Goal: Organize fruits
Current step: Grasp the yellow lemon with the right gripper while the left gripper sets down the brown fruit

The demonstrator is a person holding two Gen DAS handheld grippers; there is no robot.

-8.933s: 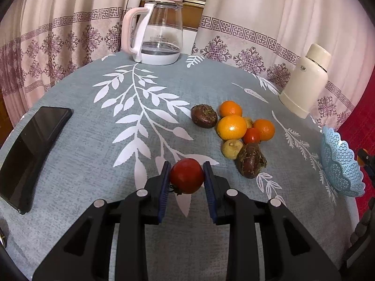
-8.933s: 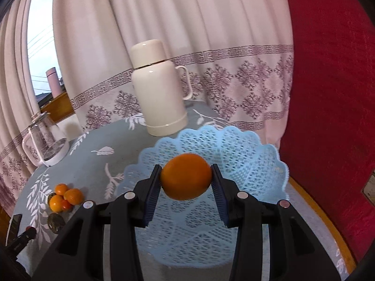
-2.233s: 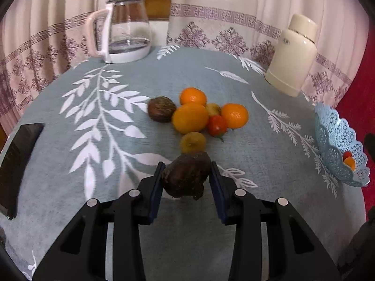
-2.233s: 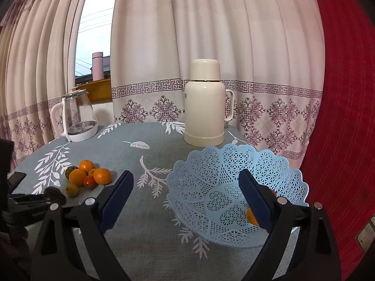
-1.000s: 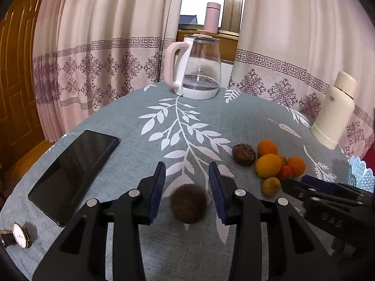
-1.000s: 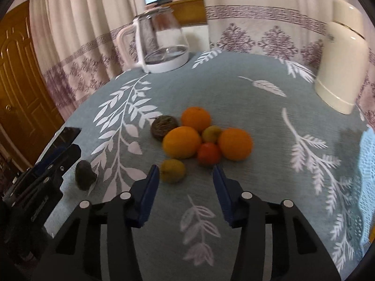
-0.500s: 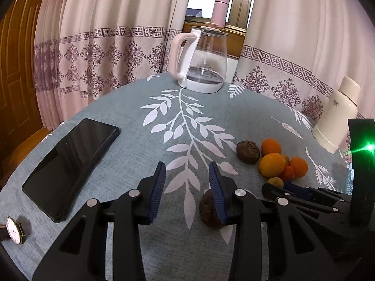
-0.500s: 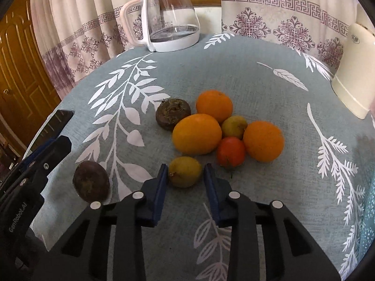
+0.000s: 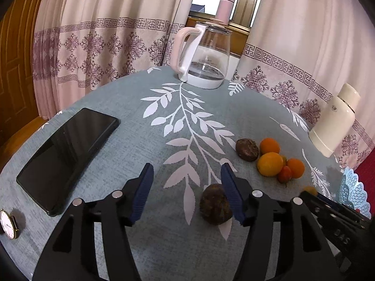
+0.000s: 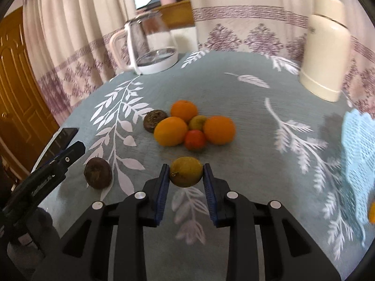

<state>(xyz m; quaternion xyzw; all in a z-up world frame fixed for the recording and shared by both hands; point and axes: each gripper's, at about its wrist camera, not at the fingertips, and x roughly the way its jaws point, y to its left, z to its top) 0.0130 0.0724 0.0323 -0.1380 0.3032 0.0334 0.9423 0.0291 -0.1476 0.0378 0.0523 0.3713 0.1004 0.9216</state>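
yellow-green fruit clamped, dark fruit let go

the right gripper (image 10: 186, 183) has its blue ribbed pads pressed on either side of a small, smooth, yellow-green fruit (image 10: 186, 174), roundish with a little nub at one end; it sits right at the tips of the jaws, in front of the fruit pile, and whether it is clear of the cloth is hard to say from this angle. the left gripper (image 9: 187, 190) has its jaws spread, having just been opening, and a dark, wrinkled, rough-skinned fruit (image 9: 216, 204) rests on the table (image 9: 131, 140) between them, close against the right-hand pad and well apart from the other.

the table is round, covered in a grey-blue woven cloth printed with white leafy sprays. the pile (image 10: 192, 126) huddles together: glossy oranges, a larger yellow-orange one, a small red fruit, a greenish one in the middle and another dark wrinkled fruit at its left edge. at the right edge sits a pale blue plastic basket (image 9: 354, 192) with lattice walls and a scalloped rim; it is blurred in the right wrist view. a clear glass kettle (image 9: 204, 56) with a white handle and base stands at the far side, a cream cylindrical flask (image 9: 332, 121) to the right, a flat black phone (image 9: 63, 154) and a wristwatch (image 9: 8, 222) to the left.
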